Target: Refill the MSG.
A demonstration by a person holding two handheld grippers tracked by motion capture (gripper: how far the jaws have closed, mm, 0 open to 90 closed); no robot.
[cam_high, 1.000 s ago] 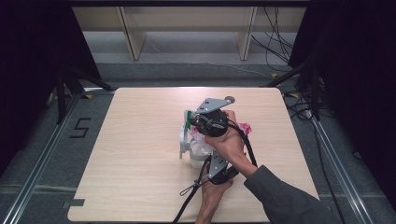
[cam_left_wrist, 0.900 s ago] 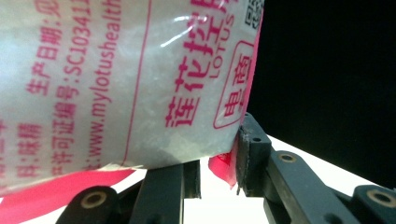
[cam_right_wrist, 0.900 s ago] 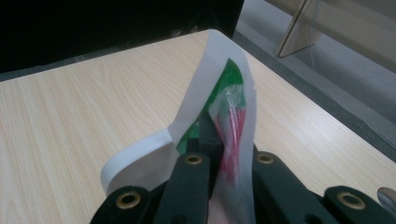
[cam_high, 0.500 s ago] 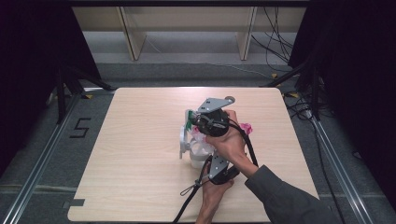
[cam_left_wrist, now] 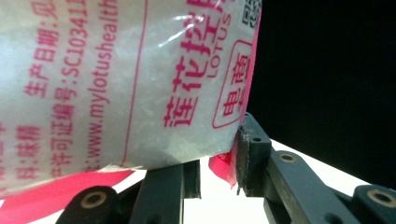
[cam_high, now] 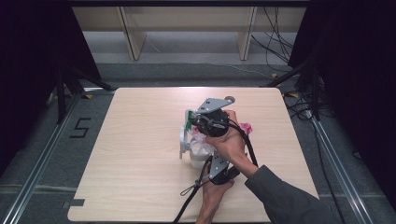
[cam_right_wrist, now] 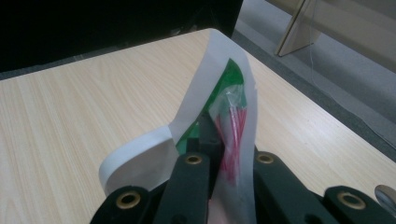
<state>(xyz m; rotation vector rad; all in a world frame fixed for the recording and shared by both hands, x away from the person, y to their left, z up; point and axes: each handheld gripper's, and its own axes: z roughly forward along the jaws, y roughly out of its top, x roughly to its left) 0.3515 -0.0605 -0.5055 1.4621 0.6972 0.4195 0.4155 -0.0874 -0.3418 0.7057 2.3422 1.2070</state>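
On the pale wooden table (cam_high: 140,140), centre frame, a soft, slippery bag of white granules (cam_left_wrist: 116,84) is pinched low by the left gripper (cam_left_wrist: 219,158) while the right gripper (cam_right_wrist: 224,154) clamps its crumpled top, the firmest hold on it.

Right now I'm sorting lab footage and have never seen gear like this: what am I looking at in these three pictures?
A person at a wooden table holds a hand-operated claw in each hand. One picture looks down from above; the other two come from cameras riding on each claw. The left claw grips the bottom edge of a clear bag of white crystals with pink print. The right claw is shut on the top of the clear bag, beside a white and green clip. From above, both claws meet at the bag mid-table.
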